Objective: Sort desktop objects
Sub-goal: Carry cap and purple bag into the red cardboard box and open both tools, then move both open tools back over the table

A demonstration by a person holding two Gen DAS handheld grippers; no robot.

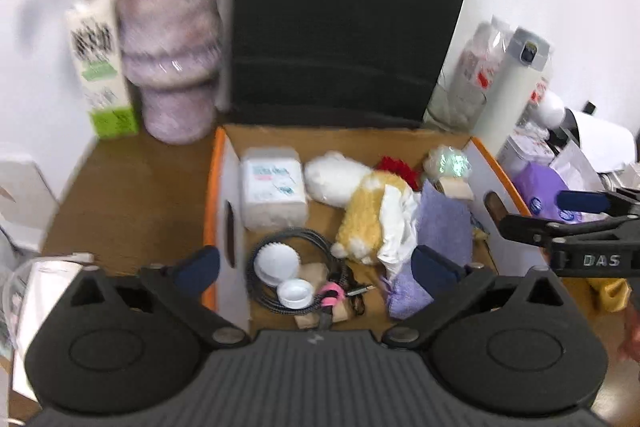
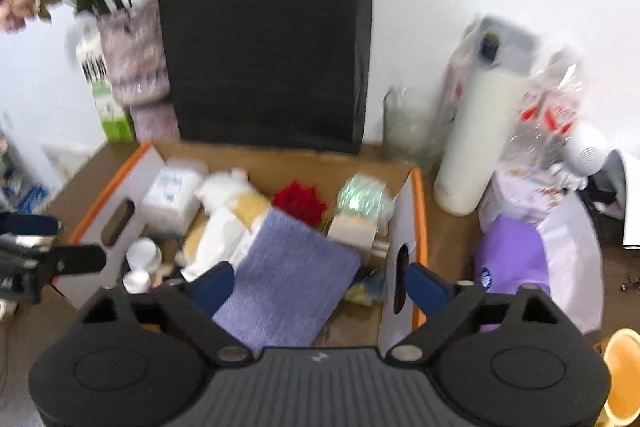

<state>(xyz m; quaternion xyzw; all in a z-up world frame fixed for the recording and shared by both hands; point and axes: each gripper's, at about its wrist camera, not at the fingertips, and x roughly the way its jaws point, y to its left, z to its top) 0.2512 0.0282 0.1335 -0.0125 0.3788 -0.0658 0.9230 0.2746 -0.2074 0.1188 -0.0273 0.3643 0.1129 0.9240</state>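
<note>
Both grippers hang over the cardboard box (image 1: 224,187), and neither holds a thing. The left gripper (image 1: 316,263) has its jaws spread wide above the near end of the box, right over the coiled cable (image 1: 260,291) and the 2 white lids (image 1: 294,291). The right gripper (image 2: 318,281) is just as wide, straddling the box's right wall, with the purple cloth (image 2: 288,283) below its left finger.

My read: the sorting is well along, the box already crowded with a tissue pack (image 1: 272,187), a plush toy (image 1: 360,215), a red flower (image 2: 300,203) and a shiny ball (image 2: 362,201). This looks like the gap between 2 picks.

Still out on the desk: the purple pouch (image 2: 508,259) just beside the box's right wall, a white bottle (image 2: 476,131), crinkly plastic bags (image 2: 548,131). The next move probably calls for the right gripper to swing right and come down on that pouch. The box wall and the bottle leave little room there, so a clean approach matters. Behind everything stand the black bag (image 2: 264,27) and the vase (image 1: 170,47).
</note>
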